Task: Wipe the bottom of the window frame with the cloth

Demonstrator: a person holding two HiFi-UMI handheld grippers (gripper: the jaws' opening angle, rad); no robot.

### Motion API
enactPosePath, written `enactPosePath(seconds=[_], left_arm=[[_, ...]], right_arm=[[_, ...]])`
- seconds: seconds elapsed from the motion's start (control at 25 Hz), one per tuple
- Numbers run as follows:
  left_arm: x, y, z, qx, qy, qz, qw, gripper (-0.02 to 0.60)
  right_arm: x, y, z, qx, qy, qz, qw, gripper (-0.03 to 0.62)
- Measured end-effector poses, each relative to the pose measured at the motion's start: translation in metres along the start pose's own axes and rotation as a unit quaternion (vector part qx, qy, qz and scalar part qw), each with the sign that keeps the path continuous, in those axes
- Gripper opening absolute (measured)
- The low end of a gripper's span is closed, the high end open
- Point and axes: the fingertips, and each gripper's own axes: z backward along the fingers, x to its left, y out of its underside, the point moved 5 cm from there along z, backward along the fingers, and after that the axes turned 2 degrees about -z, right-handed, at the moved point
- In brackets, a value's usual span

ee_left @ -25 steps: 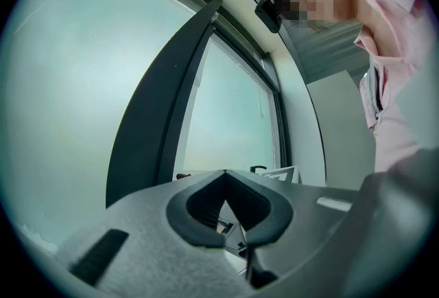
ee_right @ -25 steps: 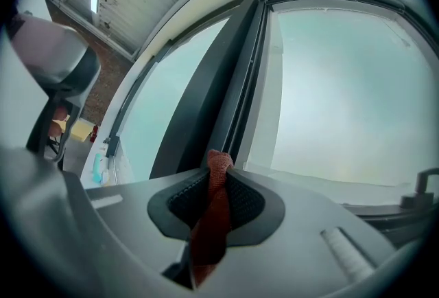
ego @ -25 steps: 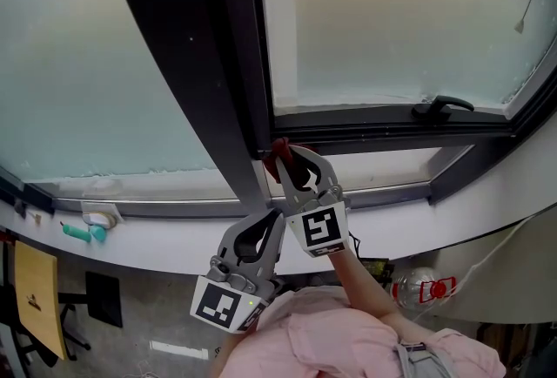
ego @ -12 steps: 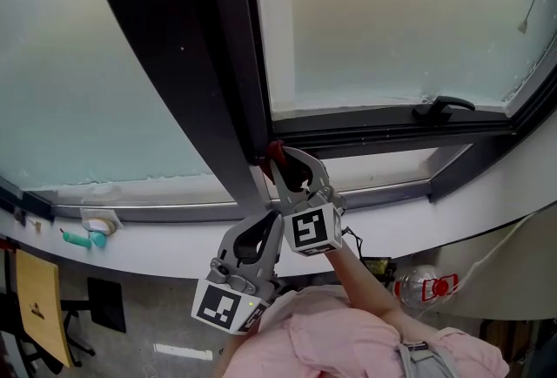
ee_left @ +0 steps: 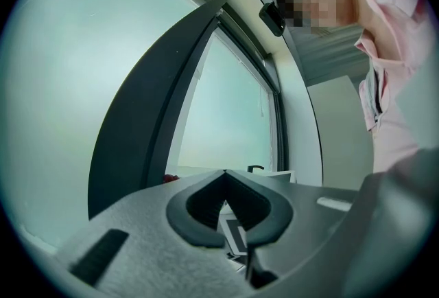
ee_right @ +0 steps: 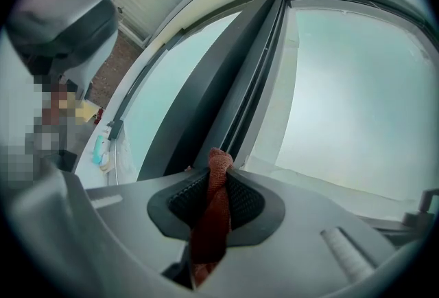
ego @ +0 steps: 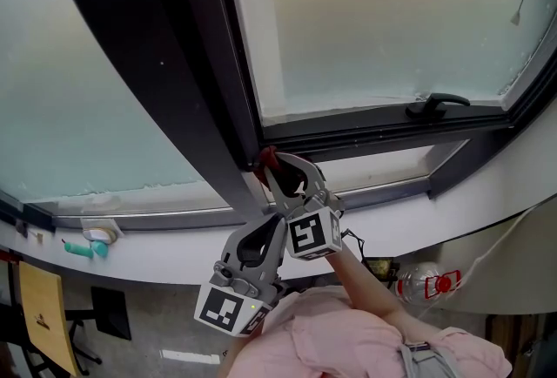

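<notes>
My right claw [ego: 272, 164] is clamped on the red cloth [ee_right: 214, 218]. The cloth's tip sits at the window frame [ego: 374, 132] bottom, beside the dark post [ego: 200, 89]. My left claw [ee_left: 224, 174] is closed, empty.

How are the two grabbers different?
The right gripper pinches a red cloth; the left gripper pinches nothing. The right gripper reaches the window frame; the left gripper hangs lower, nearer the person. Both have their jaws shut.
</notes>
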Motion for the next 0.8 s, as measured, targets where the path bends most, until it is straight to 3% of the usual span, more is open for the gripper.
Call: enactPosePath(seconds=[0.28, 0.8], left_arm=[[0.013, 0.004, 0.009, 0.004, -0.038, 0.0, 0.9993, -0.003], [0.009, 0.009, 0.008, 0.01, -0.034, 0.005, 0.9994, -0.003]], right_arm=[[-0.006, 0.006, 0.005, 0.014, 0.009, -0.009, 1.0, 0.066], [-0.024, 0.013, 0.016, 0.025, 0.029, -0.013, 0.999, 0.066]])
